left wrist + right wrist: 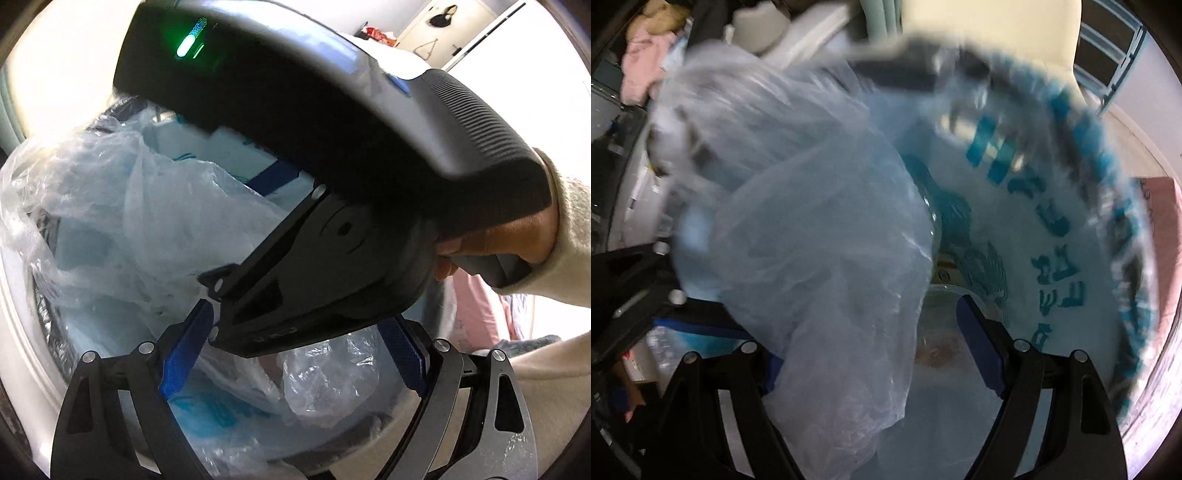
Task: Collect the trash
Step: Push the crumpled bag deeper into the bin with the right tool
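My left tool [295, 354] hangs with its blue-padded fingers [184, 354] spread wide apart and nothing between them, poised over the mouth of a pale blue trash bag [236, 158] that lines a round white bin [18, 317]. Crumpled clear plastic film [110, 206] fills the left side of the bag, and another wad of clear plastic [332, 380] lies lower down, between the two pads. My right tool [332, 236] crosses the middle of the left wrist view, its black body close above the bag, a green light [186, 44] glowing on its housing and my right hand [517, 236], in a cream sleeve, wrapped around its handle. In the right wrist view, the right tool [882, 350] also has its fingers parted; a sheet of clear plastic [812, 229] drapes over its left pad and hides it, so I cannot tell whether the sheet is pinched or only lying there. Beyond it, the blue bag with teal printed lettering [1052, 229] opens wide, its rim blurred. Pink cloth [639, 62] lies at the upper left of that view.
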